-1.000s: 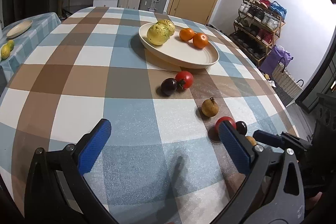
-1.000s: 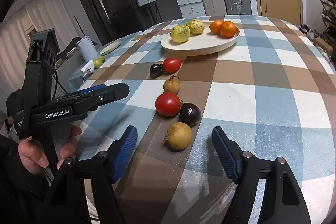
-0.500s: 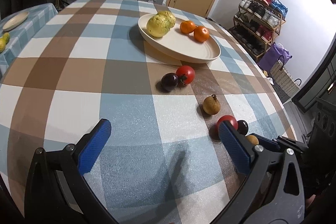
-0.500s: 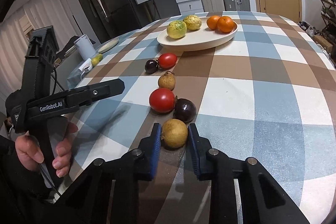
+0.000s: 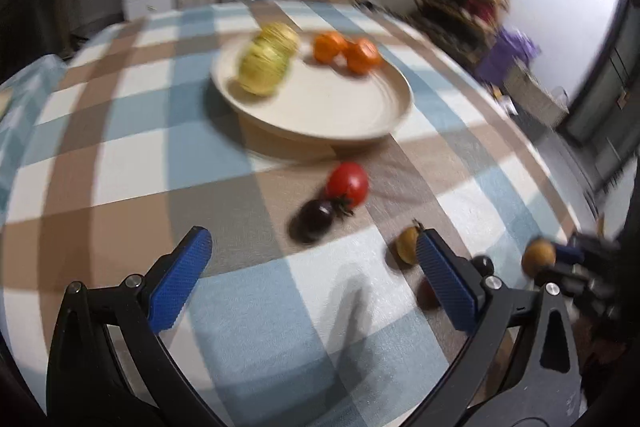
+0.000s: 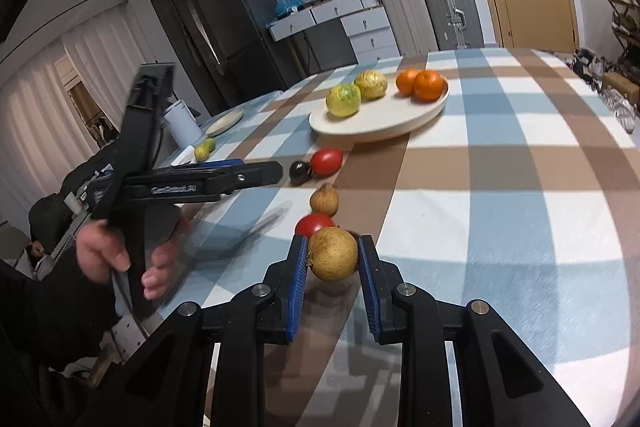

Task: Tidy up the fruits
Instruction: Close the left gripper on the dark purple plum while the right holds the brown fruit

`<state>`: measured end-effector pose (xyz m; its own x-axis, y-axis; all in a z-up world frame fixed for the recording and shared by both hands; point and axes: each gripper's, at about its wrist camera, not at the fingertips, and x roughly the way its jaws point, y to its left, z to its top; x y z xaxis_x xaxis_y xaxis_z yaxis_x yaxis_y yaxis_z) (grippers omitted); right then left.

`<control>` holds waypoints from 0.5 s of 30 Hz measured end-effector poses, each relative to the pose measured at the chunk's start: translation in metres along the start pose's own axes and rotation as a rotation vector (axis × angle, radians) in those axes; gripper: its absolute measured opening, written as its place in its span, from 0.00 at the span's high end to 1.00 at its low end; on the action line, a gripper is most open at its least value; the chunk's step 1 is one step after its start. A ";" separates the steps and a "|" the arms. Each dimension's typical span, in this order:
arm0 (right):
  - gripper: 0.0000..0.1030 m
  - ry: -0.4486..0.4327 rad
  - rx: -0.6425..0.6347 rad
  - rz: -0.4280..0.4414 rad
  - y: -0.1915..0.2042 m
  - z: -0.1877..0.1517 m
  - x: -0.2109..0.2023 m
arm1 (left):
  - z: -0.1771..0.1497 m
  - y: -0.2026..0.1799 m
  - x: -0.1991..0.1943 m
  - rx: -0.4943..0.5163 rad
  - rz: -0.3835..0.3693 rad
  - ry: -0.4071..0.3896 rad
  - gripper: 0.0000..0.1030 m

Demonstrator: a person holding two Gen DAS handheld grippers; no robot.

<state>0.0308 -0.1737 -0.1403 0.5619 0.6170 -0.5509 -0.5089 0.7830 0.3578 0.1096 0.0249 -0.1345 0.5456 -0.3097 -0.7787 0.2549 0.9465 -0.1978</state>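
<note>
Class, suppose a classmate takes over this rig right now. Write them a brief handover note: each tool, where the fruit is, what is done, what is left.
Right tool: shut on a tan fruit.
Left tool: open, empty.
Plate: two yellow-green fruits and two oranges.
On the checked cloth: two tomatoes, a dark fruit, another tan fruit.
Done: four fruits plated, one gripped.
Left: plate the held fruit, then the loose ones.

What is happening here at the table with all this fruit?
A person is sorting fruit with two handheld grippers. The right gripper is shut on a brown round fruit. The left gripper is open and empty above the checked tablecloth. Two yellow-green fruits and two oranges already lie on the plate.
</note>
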 end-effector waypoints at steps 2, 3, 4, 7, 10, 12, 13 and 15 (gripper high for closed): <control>0.75 -0.004 -0.001 0.003 -0.003 0.003 -0.001 | 0.003 -0.001 0.008 0.030 0.000 0.022 0.02; 0.75 -0.006 -0.002 0.005 -0.004 0.005 -0.001 | 0.004 -0.001 0.011 0.038 0.000 0.027 0.03; 0.75 -0.009 0.000 0.004 -0.006 0.007 -0.001 | 0.004 -0.001 0.013 0.042 -0.006 0.031 0.05; 0.75 -0.015 0.011 0.008 -0.010 0.011 -0.002 | 0.007 -0.001 0.018 0.059 -0.028 0.036 0.18; 0.75 -0.009 0.008 0.008 -0.014 0.014 -0.001 | 0.009 -0.001 0.019 0.082 -0.047 0.033 0.38; 0.75 -0.010 -0.001 0.009 -0.014 0.015 0.000 | 0.010 -0.002 0.020 0.110 -0.067 0.038 0.52; 0.75 -0.012 -0.002 0.012 -0.015 0.017 0.000 | 0.010 -0.003 0.021 0.126 -0.071 0.040 0.53; 0.75 -0.011 0.007 0.020 -0.016 0.019 0.002 | 0.010 -0.004 0.022 0.137 -0.071 0.040 0.55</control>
<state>0.0525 -0.1840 -0.1329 0.5589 0.6332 -0.5355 -0.5155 0.7711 0.3737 0.1285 0.0136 -0.1447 0.4907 -0.3690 -0.7893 0.4000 0.9002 -0.1722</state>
